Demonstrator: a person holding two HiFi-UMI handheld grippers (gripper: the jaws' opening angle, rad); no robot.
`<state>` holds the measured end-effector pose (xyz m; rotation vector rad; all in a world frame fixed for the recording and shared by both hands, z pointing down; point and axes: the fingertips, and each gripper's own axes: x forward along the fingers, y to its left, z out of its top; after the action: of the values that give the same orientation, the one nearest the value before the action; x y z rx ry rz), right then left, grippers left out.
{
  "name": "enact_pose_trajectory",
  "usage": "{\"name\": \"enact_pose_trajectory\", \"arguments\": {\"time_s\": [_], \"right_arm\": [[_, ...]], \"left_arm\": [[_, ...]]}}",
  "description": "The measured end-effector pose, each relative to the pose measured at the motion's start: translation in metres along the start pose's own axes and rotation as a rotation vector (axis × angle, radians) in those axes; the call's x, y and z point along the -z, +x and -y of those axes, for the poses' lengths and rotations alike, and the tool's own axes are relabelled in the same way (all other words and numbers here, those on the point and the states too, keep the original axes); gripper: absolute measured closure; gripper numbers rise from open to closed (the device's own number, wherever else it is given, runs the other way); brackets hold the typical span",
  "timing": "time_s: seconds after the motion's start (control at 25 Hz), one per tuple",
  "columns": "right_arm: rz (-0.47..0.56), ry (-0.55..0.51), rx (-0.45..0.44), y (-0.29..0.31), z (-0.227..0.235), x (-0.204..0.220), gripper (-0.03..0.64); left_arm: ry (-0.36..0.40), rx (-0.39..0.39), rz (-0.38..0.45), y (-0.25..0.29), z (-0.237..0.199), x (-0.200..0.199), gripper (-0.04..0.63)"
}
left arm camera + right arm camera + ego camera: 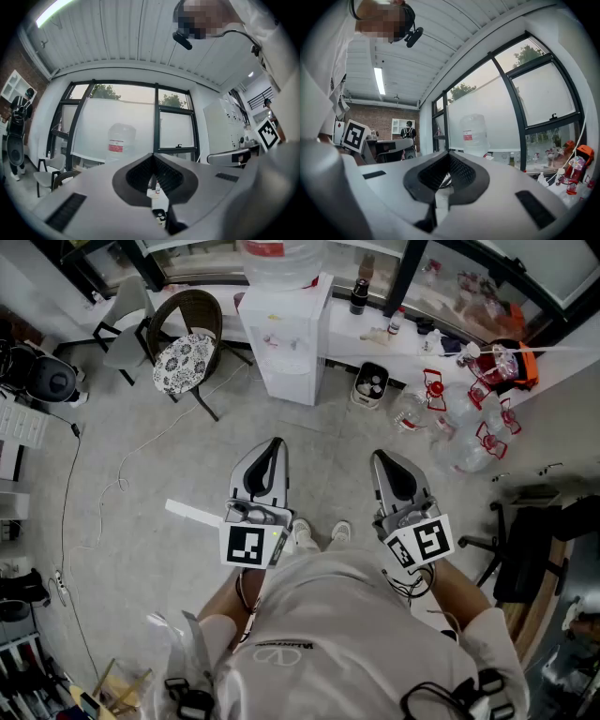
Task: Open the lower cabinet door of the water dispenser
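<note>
Head view: the water dispenser stands white against the far wall, with a big water bottle on top; its lower cabinet door faces the person and looks closed. The left gripper and the right gripper are held side by side in front of the body; both point toward the dispenser and are well apart from it; a stretch of grey floor lies between them and the door. A wicker chair with a patterned cushion stands just beside the dispenser on the left. On the right, a small crate of bottles sits near its foot; further right, several empty jugs lie on the floor. A thin cable runs over the floor at the left.

Left gripper view: the jaws are closed tip to tip, with nothing between them. Above them the water bottle shows before a black-framed window; the cabinet door is hidden behind the gripper's own body. At the right edge, the other gripper shows with its marker cube.

Right gripper view: the jaws are pressed together and empty; the water bottle rises just above them, and the dispenser's lower part is covered by the gripper body. Jugs with red handles stand at the far right; a brick wall is far at the left.
</note>
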<state>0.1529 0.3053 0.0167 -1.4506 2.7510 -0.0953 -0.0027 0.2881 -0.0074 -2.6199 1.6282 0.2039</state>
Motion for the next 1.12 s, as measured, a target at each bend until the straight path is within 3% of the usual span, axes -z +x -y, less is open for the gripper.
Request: {"name": "enact_pose_trajectory", "arguments": {"time_s": [0.72, 1.12], "right_arm": [[0.009, -0.007, 0.008, 0.05, -0.027, 0.01, 0.601], [0.007, -0.013, -0.021, 0.093, 0.0, 0.01, 0.601]], "left_arm": [[-0.023, -0.004, -0.015, -0.01, -0.061, 0.015, 0.594], [-0.018, -0.042, -0.033, 0.026, -0.083, 0.025, 0.594]]}}
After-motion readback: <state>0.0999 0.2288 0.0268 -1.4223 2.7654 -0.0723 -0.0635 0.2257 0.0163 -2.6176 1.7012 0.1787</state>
